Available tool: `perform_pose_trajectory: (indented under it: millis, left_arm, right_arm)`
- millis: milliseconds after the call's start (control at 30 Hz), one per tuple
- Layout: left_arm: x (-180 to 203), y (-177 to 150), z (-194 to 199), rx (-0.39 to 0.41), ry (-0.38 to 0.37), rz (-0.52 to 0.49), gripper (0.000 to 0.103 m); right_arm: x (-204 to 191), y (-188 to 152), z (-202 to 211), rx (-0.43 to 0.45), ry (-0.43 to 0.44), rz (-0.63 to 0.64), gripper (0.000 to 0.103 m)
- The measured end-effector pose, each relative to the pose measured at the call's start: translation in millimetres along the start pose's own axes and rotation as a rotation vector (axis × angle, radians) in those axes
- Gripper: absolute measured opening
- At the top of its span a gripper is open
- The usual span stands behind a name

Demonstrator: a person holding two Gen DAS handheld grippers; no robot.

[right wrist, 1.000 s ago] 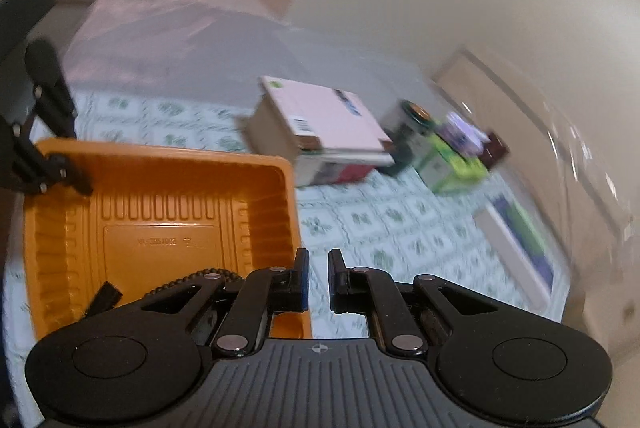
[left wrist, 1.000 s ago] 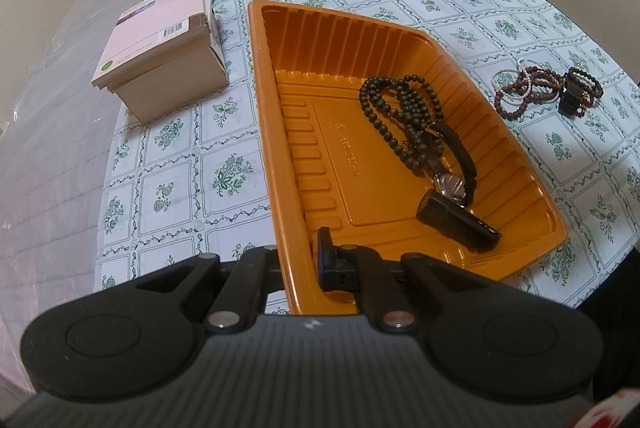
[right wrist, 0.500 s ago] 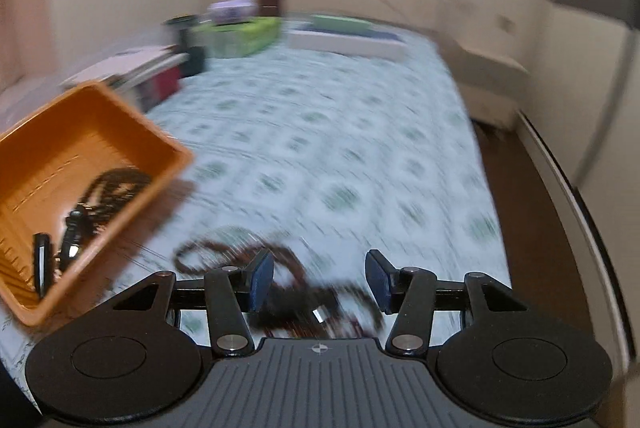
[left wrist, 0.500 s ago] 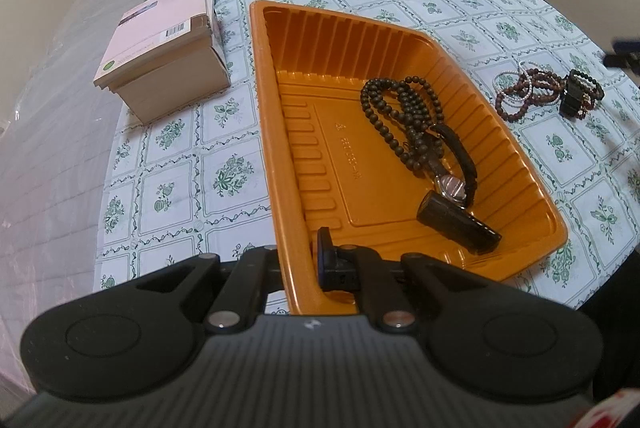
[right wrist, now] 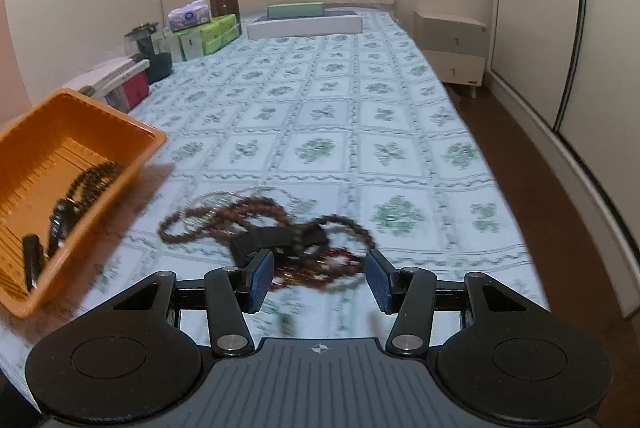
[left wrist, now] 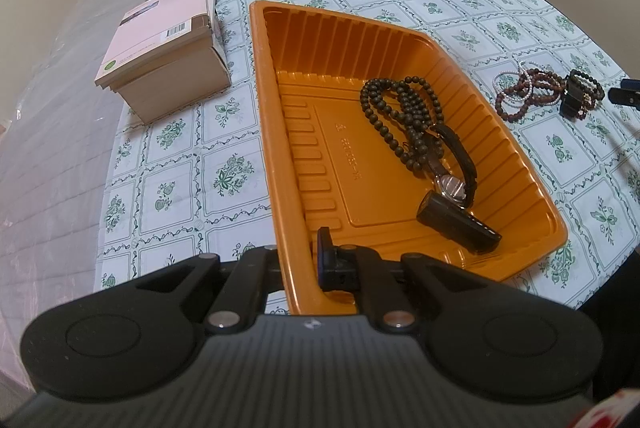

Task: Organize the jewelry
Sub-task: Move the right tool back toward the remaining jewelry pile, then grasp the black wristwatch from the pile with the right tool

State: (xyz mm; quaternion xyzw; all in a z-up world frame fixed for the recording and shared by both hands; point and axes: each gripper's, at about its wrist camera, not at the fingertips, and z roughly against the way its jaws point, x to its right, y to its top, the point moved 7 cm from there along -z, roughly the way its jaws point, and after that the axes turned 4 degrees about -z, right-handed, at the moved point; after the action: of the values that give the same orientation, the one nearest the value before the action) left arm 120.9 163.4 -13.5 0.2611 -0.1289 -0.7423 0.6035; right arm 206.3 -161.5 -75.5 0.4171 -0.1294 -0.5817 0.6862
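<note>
An orange tray [left wrist: 280, 131] lies on the patterned cloth and also shows in the right wrist view [right wrist: 132, 131]. In it lie a dark bead necklace [left wrist: 400, 111], a watch [left wrist: 454, 171] and a black bar-shaped piece [left wrist: 456, 224]. My left gripper [left wrist: 298, 264] is shut on the tray's near rim. A heap of reddish-brown bead strings [right wrist: 240, 216] with a black bracelet [right wrist: 276, 240] lies on the cloth right of the tray; it also shows in the left wrist view [left wrist: 532, 91]. My right gripper [right wrist: 318, 280] is open just before this heap, empty.
A beige box [left wrist: 164, 51] stands left of the tray. Tissue packs [right wrist: 204, 31], a dark jar [right wrist: 150, 47] and flat boxes [right wrist: 304, 19] line the far end. The cloth's right edge [right wrist: 492, 163] drops to the floor beside a wardrobe.
My right gripper has swung from above the tray to the bead heap on the cloth and opened wide. My left gripper has stayed shut on the tray rim.
</note>
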Motion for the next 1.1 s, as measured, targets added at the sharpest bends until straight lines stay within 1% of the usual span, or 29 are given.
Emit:
perform_pose_trajectory:
  millis: [133, 267, 333, 400, 433, 467, 567, 600, 633, 667, 733, 767, 900, 1000, 1067, 1100]
  left_arm:
    - [0, 0, 0, -0.001, 0.001, 0.0, 0.006]
    - [0, 0, 0, -0.001, 0.0, 0.001, 0.006]
    - [0, 0, 0, -0.001, 0.0, 0.002, 0.006]
    - [0, 0, 1, -0.001, -0.001, 0.002, 0.006]
    - [0, 0, 1, -0.001, 0.0, 0.002, 0.006]
    - [0, 0, 1, -0.002, 0.0, 0.001, 0.006]
    - [0, 0, 0, -0.002, 0.0, 0.002, 0.006]
    - [0, 0, 0, -0.002, 0.0, 0.002, 0.006]
    - [0, 0, 0, -0.002, -0.001, 0.003, 0.006]
    - [0, -1, 1, -0.002, -0.001, 0.004, 0.006]
    - [0, -2, 1, -0.002, -0.001, 0.006, 0.006]
    - [0, -2, 1, -0.002, -0.002, 0.008, 0.006]
    - [0, -2, 1, -0.002, -0.001, 0.01, 0.006]
    - [-1, -2, 1, -0.002, -0.002, 0.009, 0.006]
    - [-1, -1, 1, -0.001, -0.001, 0.008, 0.006]
    - [0, -1, 1, -0.002, 0.0, 0.008, 0.006]
  right_arm:
    - [-20, 0, -12, -0.024, 0.049, -0.056, 0.051]
    - [-35, 0, -29, -0.053, 0.061, -0.105, 0.051]
    - [-37, 0, -39, -0.072, 0.034, -0.136, 0.051]
    - [-37, 1, -48, -0.08, 0.025, -0.176, 0.051]
    - [-36, 1, -52, -0.086, 0.004, -0.194, 0.051]
    - [-34, 2, -55, -0.088, -0.015, -0.214, 0.051]
    - [-31, 6, -58, -0.074, -0.03, -0.262, 0.05]
    - [-31, 6, -59, -0.074, -0.031, -0.264, 0.047]
    - [-33, 7, -59, -0.078, -0.022, -0.263, 0.029]
    - [-35, 7, -59, -0.088, 0.0, -0.258, 0.023]
    - [-39, 5, -57, -0.102, 0.019, -0.243, 0.017]
    - [-41, 4, -55, -0.106, 0.035, -0.236, 0.013]
    - [-56, 0, -36, -0.121, 0.154, -0.181, 0.008]
    - [-69, -10, -20, -0.164, 0.244, -0.105, 0.007]
    - [-74, -21, -9, -0.196, 0.271, -0.066, 0.008]
    - [-74, -27, -3, -0.203, 0.266, -0.053, 0.008]
